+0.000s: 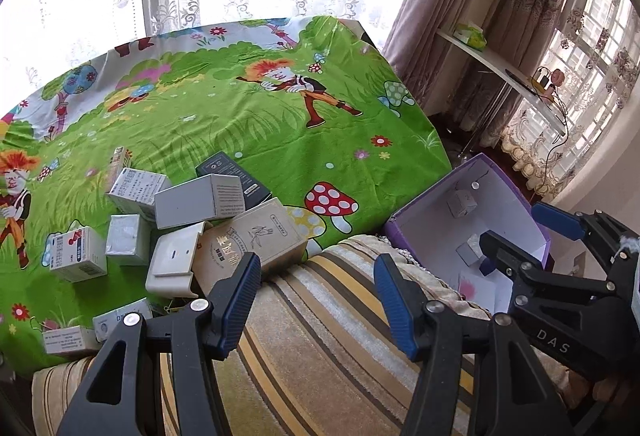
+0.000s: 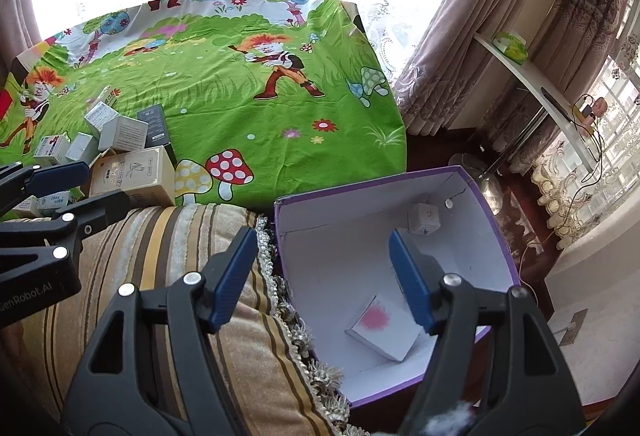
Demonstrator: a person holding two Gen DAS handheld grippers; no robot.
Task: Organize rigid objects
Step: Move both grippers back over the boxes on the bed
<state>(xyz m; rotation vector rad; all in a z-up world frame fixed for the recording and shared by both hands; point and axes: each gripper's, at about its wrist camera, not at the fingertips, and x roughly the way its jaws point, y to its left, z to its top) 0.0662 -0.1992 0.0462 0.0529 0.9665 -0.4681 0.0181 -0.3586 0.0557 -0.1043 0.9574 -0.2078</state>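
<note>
Nearest, the left gripper (image 1: 316,300) hangs over the striped cushion (image 1: 320,336) with its fingers (image 1: 240,300) parted and empty, while to its right the right gripper (image 2: 324,278) hangs over the purple box's (image 2: 492,220) near left rim, its fingers (image 2: 412,284) also spread and holding nothing. In that box lie a white carton with a pink blot (image 2: 384,328) and a small white cube (image 2: 424,218) farther in. Farther left, a heap of cartons (image 1: 172,220) sits on the green cartoon-print surface (image 1: 280,132).
</note>
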